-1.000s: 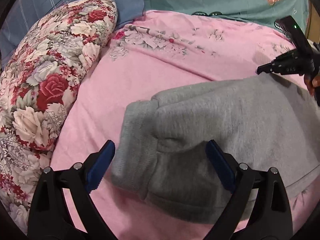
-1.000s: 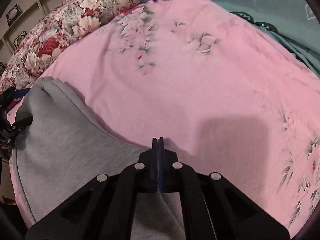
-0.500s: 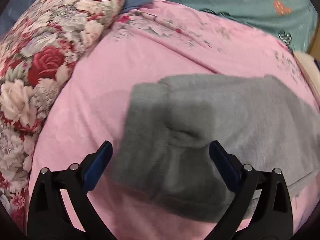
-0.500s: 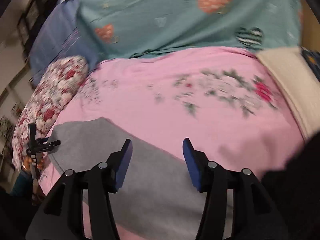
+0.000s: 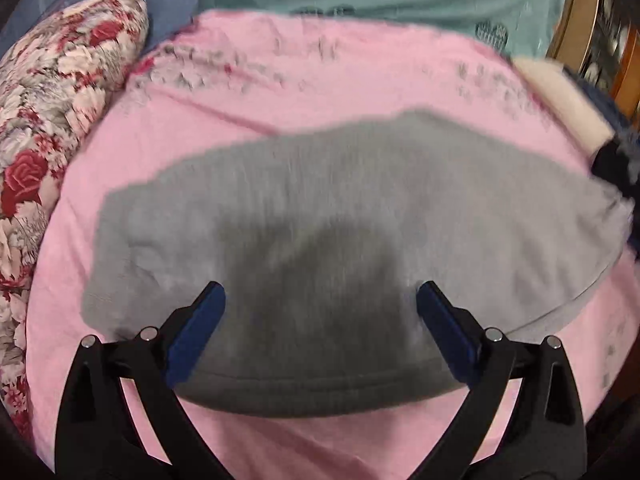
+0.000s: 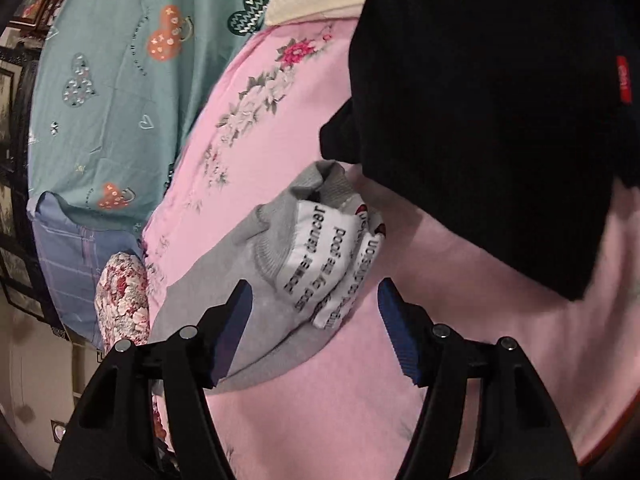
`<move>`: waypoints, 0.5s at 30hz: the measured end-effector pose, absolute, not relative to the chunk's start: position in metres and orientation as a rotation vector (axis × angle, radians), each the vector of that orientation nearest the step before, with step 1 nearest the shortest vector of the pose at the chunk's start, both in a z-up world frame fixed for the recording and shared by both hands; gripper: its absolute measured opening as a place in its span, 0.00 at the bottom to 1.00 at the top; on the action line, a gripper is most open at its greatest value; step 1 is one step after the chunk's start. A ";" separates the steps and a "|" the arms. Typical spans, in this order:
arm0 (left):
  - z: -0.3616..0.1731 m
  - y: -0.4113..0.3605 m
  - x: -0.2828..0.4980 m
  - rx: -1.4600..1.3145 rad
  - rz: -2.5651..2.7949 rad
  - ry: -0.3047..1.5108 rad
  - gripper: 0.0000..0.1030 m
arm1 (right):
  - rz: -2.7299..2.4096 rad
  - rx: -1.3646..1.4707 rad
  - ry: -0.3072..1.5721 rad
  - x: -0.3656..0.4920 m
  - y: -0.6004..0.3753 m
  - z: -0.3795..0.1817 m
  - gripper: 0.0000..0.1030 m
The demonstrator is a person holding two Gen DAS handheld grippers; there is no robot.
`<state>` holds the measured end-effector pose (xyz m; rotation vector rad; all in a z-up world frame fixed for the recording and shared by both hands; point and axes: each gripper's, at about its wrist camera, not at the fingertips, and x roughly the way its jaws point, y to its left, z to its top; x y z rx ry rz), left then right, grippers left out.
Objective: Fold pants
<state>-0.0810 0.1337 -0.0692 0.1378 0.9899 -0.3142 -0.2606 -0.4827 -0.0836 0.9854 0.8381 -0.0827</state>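
Between spread left tongs [image 5: 320, 320], gray pants [image 5: 340, 208] lie flat.

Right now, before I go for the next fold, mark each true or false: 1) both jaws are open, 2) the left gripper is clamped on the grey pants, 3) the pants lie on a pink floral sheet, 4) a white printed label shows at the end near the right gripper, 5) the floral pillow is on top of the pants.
1) True. The left gripper and right gripper both have jaws spread apart.
2) False. It is open over the grey pants, holding nothing.
3) True. They lie on the pink floral sheet.
4) True. The white printed label is exposed there.
5) False. The floral pillow lies beside the pants, apart from them.
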 end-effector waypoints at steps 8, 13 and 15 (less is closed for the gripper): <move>-0.063 0.142 -0.090 0.125 -0.322 0.969 0.96 | -0.054 0.900 0.814 -0.243 -0.476 -0.093 0.38; -0.044 0.161 -0.098 0.056 -0.342 0.916 0.96 | -0.066 0.899 0.776 -0.248 -0.473 -0.081 0.24; -0.035 0.172 -0.103 0.014 -0.349 0.877 0.96 | -0.050 0.853 0.742 -0.245 -0.464 -0.055 0.22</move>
